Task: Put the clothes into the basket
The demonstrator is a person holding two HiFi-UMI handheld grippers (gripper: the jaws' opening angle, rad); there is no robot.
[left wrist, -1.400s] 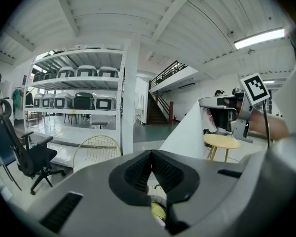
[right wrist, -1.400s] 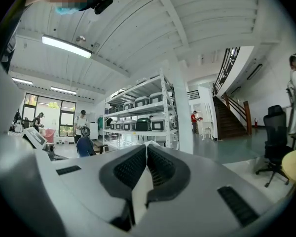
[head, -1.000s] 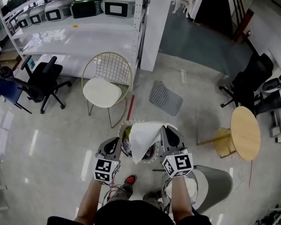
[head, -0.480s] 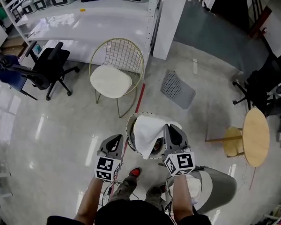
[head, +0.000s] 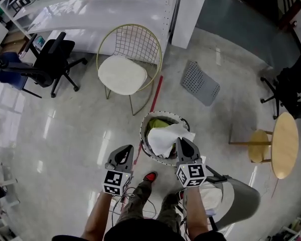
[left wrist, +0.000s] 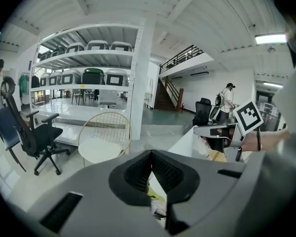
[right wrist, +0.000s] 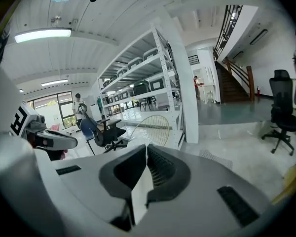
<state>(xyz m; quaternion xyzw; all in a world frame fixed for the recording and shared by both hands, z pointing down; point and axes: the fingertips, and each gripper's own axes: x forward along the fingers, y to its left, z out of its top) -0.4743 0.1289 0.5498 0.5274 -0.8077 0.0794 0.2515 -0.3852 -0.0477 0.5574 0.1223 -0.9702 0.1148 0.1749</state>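
Gripping crumpled white cloth (head: 168, 139) over round perforated basket (head: 142, 137).

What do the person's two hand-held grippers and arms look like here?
The left hand-held gripper and right hand-held gripper are grey with black ribbed pads; each carries a white cube with black square markers. Forearms are bare below a dark top.

Hidden from me: basket (head: 142, 134) contents, mostly under white cloth (head: 169, 137); near rim behind right gripper (head: 183, 142). Black office chair (head: 293, 84): cut by right edge.
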